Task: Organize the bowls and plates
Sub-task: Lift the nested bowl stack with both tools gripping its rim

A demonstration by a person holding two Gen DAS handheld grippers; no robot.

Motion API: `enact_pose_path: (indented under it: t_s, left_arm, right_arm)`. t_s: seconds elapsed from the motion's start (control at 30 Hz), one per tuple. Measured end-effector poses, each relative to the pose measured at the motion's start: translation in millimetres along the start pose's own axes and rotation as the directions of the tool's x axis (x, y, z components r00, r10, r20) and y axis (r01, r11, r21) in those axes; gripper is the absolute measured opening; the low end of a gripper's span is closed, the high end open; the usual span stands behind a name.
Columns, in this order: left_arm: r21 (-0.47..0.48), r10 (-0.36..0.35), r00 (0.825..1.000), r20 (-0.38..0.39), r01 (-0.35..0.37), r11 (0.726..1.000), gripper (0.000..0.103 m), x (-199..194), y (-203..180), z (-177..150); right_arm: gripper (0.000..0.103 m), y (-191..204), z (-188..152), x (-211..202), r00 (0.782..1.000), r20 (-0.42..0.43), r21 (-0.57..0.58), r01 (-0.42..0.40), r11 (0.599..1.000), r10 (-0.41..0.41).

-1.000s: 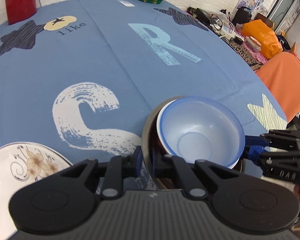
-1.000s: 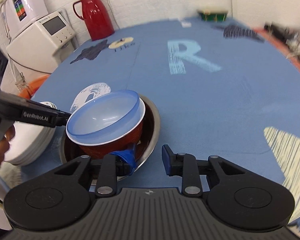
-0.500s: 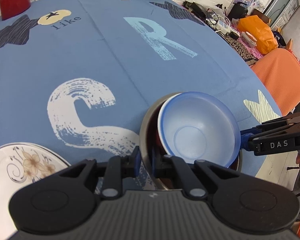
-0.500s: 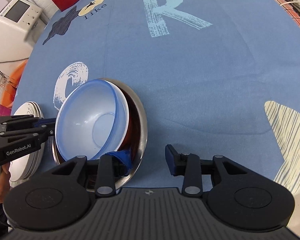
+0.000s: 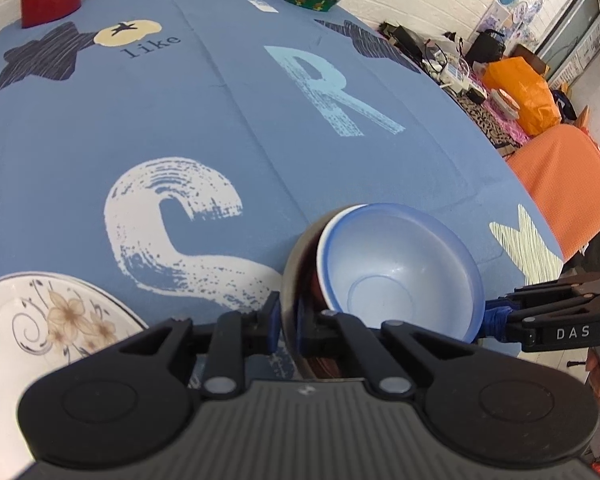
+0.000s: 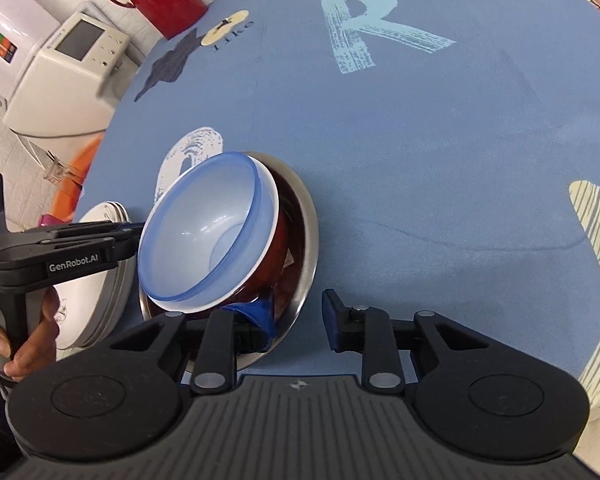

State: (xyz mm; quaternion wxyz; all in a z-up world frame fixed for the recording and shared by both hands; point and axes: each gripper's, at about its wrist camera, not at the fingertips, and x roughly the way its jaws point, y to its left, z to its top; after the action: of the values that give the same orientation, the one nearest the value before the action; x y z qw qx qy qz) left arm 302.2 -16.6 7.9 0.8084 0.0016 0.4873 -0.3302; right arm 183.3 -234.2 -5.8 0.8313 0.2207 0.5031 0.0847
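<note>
Left gripper [image 5: 285,324] fingers pinching the metal bowl [image 5: 291,264] rim, right gripper [image 6: 300,316] fingers spread wide, flower plate [image 5: 56,320] only in left view, stacked plates [image 6: 100,280] and red-brown bowl [image 6: 274,256] side only in right view.

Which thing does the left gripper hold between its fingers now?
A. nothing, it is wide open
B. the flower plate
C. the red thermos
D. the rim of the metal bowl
D: the left gripper is closed on the rim of the metal bowl that holds the blue bowl.
</note>
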Motion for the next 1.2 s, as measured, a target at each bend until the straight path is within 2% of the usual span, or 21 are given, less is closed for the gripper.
enact_pose_path:
  t_s: [0.1, 0.17, 0.33, 0.43, 0.5, 0.63, 0.73, 0.83, 0.93, 1.07, 1.13, 1.2]
  left_arm:
    - [-0.004, 0.010, 1.000, 0.007, -0.010, 1.000, 0.000, -1, -2, 0]
    - [-0.005, 0.015, 1.000, 0.011, -0.014, 1.000, 0.000, -1, -3, 1]
    - [-0.012, 0.030, 0.999, 0.025, -0.030, 0.999, 0.000, -2, -6, -2]
    - [-0.021, 0.054, 0.998, 0.029, -0.054, 0.998, 0.000, -2, -7, -2]
    - [-0.022, 0.061, 0.997, 0.044, -0.060, 0.998, 0.000, -3, -7, 0]
    - [-0.011, 0.071, 0.997, 0.040, -0.071, 0.997, 0.000, 0, -6, 1]
    - [-0.022, 0.059, 0.997, 0.050, -0.058, 0.998, 0.000, 0, -2, -2]
    - [-0.047, 0.054, 0.997, 0.060, -0.051, 0.998, 0.000, 0, 1, -3]
    - [-0.046, 0.058, 0.996, 0.065, -0.055, 0.997, 0.000, 0, 2, -3]
    - [-0.042, 0.067, 0.995, 0.073, -0.064, 0.997, 0.000, 0, 1, -2]
    - [-0.046, 0.076, 0.993, 0.094, -0.072, 0.996, 0.000, 1, 2, -2]
    - [-0.061, 0.076, 0.992, 0.101, -0.070, 0.996, 0.000, 1, 5, -1]
  right_arm:
    - [0.009, -5, -2, 0, 0.999, 0.016, 0.008, -0.035, 0.999, 0.034]
    - [0.009, -1, -3, -1, 0.999, 0.024, -0.041, -0.031, 0.999, 0.032]
    - [0.009, 0, -5, -1, 0.999, 0.043, -0.063, -0.027, 0.998, 0.030]
    - [0.008, -3, -4, -1, 0.998, 0.039, -0.045, -0.056, 0.997, 0.058]
    - [0.009, 3, -5, -1, 0.996, 0.027, -0.075, -0.081, 0.994, 0.084]
    - [0.010, 9, -5, 3, 0.997, 0.041, -0.115, -0.066, 0.991, 0.071]
    - [0.011, 0, -4, 5, 0.994, 0.055, -0.060, -0.086, 0.994, 0.089]
    - [0.014, -12, -1, 8, 0.993, 0.064, 0.060, -0.101, 0.993, 0.097]
    - [0.017, -15, -1, 9, 0.992, 0.081, 0.089, -0.102, 0.991, 0.095]
    - [0.014, -1, -5, 4, 0.991, 0.113, -0.007, -0.066, 0.998, 0.066]
    - [0.013, 6, -6, 2, 0.988, 0.132, -0.073, -0.068, 0.995, 0.077]
    - [0.016, 10, -5, 1, 0.984, 0.146, -0.103, -0.089, 0.991, 0.103]
